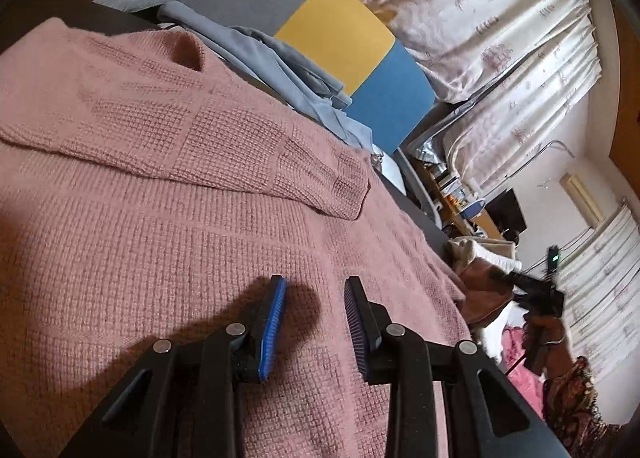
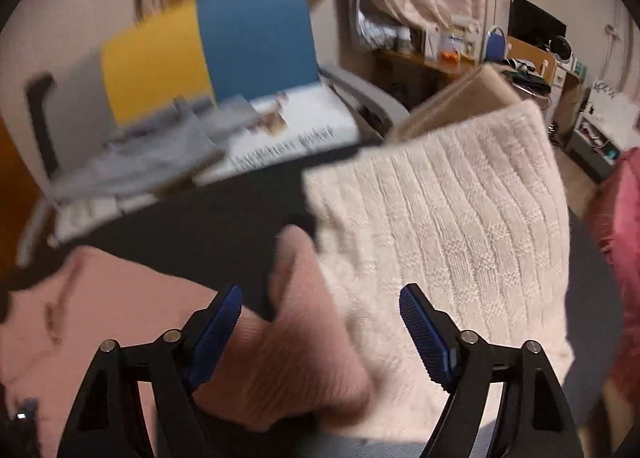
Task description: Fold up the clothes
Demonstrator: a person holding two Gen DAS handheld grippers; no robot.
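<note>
Below, left gripper (image 1: 316, 290), jaws narrowly apart, empty, over pink sweater (image 1: 160, 185); right gripper (image 2: 320, 298), jaws wide, empty, above pink sleeve (image 2: 296, 338) beside cream knit (image 2: 440, 217).

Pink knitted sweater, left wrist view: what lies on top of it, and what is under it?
One sleeve is folded across the pink knitted sweater. A dark surface shows past its edge; what lies directly beneath is covered.
</note>
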